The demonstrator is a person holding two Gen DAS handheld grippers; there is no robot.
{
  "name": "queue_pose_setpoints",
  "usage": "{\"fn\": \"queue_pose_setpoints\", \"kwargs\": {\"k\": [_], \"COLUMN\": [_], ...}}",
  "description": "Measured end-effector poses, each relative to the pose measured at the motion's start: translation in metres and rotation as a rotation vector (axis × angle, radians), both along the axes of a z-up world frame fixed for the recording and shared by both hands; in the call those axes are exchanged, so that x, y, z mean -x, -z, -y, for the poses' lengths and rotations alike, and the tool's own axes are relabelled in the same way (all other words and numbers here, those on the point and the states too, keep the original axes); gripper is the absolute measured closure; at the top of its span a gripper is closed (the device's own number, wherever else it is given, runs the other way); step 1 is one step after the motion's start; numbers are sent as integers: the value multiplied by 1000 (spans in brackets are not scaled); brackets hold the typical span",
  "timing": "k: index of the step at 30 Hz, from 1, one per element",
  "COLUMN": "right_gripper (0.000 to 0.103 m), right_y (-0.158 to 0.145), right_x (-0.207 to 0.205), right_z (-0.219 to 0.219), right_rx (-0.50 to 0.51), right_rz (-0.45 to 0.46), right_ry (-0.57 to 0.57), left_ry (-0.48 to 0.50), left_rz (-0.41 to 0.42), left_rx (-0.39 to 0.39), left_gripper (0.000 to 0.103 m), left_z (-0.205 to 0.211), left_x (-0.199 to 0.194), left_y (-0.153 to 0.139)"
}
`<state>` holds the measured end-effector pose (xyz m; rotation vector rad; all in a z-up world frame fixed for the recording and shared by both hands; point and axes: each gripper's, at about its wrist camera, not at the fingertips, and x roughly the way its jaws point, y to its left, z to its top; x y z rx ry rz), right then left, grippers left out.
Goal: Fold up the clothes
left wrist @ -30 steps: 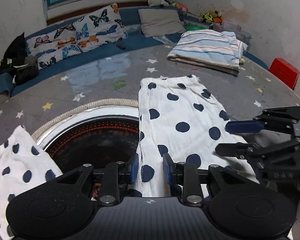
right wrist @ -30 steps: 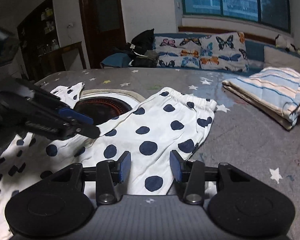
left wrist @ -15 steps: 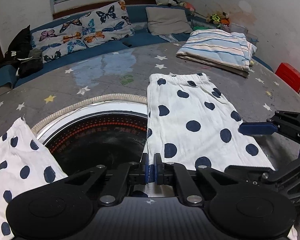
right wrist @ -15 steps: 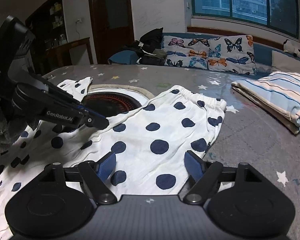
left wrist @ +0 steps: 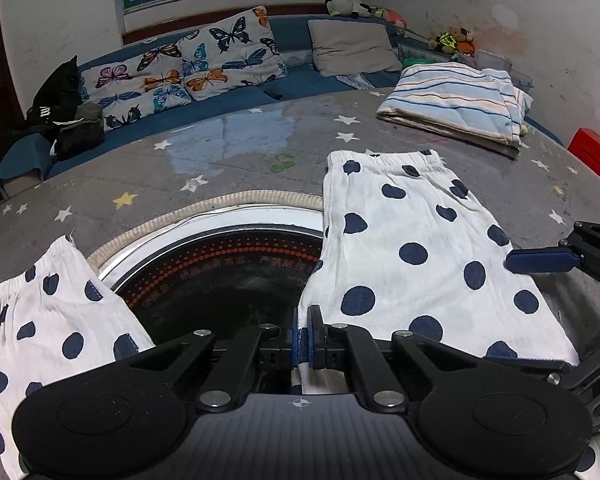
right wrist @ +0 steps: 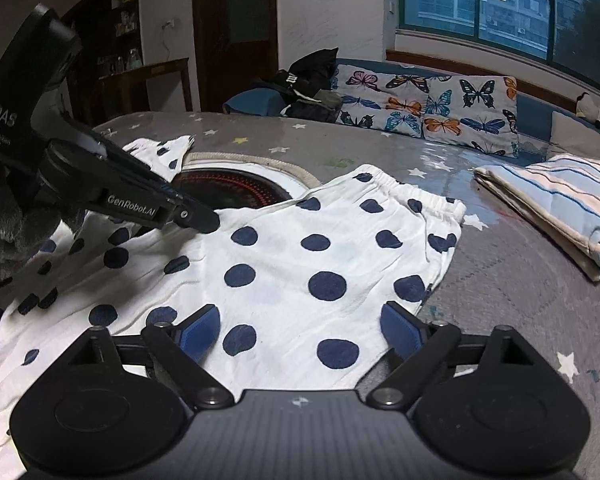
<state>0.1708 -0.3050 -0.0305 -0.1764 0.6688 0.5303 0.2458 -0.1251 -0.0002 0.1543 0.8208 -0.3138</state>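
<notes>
A white garment with dark blue dots [left wrist: 412,248] lies spread on the grey star-print table cover [left wrist: 240,148]. One leg runs up the right, the other [left wrist: 40,320] lies at the left. My left gripper [left wrist: 303,320] is shut on the inner edge of the right leg, beside the round hob. In the right wrist view its tip [right wrist: 210,220] rests on that same edge of the garment [right wrist: 320,256]. My right gripper [right wrist: 300,324] hovers over the leg's near end, its jaws opening wide. Cloth lies under them, and the pads [right wrist: 398,326] do not press it.
A round black hob [left wrist: 228,276] with a rope rim is set in the table's middle. A folded striped blanket [left wrist: 456,100] lies at the far right, a red box [left wrist: 594,156] at the right edge. Butterfly pillows [left wrist: 188,68] line the bench behind.
My left jaws have closed onto the garment's inner edge. My right jaws have spread from half open to wide. Both hands have stayed roughly in place.
</notes>
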Motion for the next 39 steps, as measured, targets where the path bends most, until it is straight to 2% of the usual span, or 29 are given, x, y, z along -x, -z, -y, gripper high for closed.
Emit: {"fn": "queue_pose_setpoints", "kwargs": {"k": [7,21,31,39], "right_gripper": [0,0,0,0], "right_y": [2,3,3,2], "right_x": [0,1,1,1], "right_z": [-6,-7,-7,-7], "right_rx": [37,43,43,43], "right_rz": [-5,-5,-5,-5], "right_ry": [-33,-38,-39,-39], "left_ry": [-1,2,51,55], "left_rz": [5,17,46,-14], "left_rx": [-8,-48,-13,38], "left_gripper": [94,94,93,93], "left_z": [-2,-4,13,21], "left_x": [0,-2,-4,-21], "left_y": [0,-1,-14,-3]}}
